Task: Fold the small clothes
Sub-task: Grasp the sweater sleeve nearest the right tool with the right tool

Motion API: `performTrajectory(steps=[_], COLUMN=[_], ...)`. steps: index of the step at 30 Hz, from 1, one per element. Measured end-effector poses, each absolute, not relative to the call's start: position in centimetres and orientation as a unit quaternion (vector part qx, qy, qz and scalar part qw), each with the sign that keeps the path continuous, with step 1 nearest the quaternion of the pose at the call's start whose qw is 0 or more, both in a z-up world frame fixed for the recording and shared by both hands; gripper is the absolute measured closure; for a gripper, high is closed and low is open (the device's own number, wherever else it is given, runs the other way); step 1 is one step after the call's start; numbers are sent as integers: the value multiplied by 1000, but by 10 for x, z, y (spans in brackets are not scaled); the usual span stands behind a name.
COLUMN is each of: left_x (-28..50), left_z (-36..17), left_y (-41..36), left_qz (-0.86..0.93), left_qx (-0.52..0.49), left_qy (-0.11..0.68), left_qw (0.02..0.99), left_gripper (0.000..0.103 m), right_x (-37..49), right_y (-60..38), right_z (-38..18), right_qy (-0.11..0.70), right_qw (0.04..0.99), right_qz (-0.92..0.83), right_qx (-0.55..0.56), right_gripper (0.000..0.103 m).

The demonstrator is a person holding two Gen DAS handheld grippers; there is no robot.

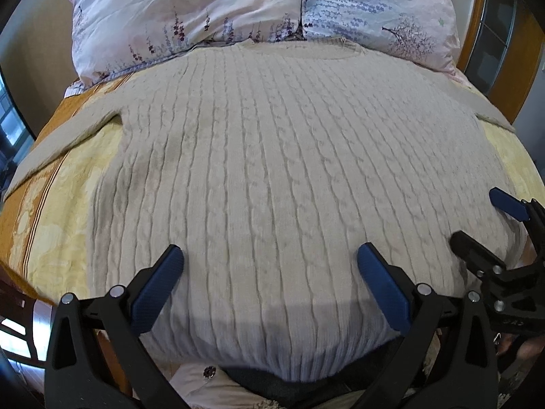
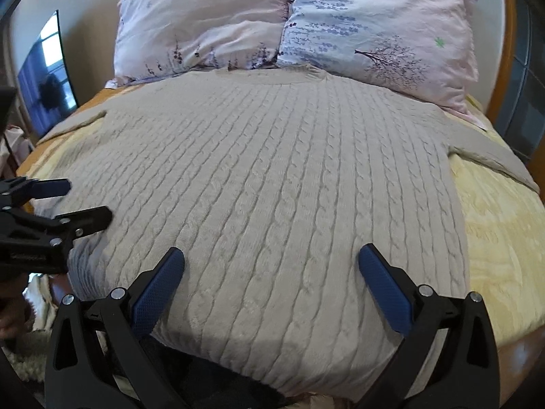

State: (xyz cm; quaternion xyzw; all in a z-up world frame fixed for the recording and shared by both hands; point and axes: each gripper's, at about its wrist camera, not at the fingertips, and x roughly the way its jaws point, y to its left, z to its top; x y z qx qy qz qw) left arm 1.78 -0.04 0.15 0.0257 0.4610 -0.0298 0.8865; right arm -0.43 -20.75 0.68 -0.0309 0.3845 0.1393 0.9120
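A cream cable-knit sweater lies flat on the bed, collar toward the pillows, both sleeves spread out to the sides. It also fills the right wrist view. My left gripper is open and empty, just above the sweater's lower hem at its left half. My right gripper is open and empty above the hem's right half. The right gripper shows at the right edge of the left wrist view, and the left gripper shows at the left edge of the right wrist view; both stand open.
Two floral pillows lie at the head of the bed, touching the sweater's collar. A yellow and orange bedspread lies under the sweater. A wooden headboard stands at the back right. A dark screen stands left.
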Motion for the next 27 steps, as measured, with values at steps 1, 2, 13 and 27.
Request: performTrajectory(steps=[1,2,13,27], left_x=[22,25,76,145], left_z=[2,3,34,53], left_y=[0,1,19,29], left_qz=[-32,-36,-87,-105], left_qx=[23,19,-31,-32], left_qy=[457,453,395,404], left_qw=[889,890,914,908], left_gripper=[2,2,2,2], right_x=[0,7,96,140], right_y=[-215,-226,-449,-546], right_z=[12,19,42,1], right_qy=[381,375,367,361], right_qw=[914,919,878,793], right_qz=[137,123,-74,-156], right_qx=[-17,-1,299,465], right_gripper=[1,1,34,70])
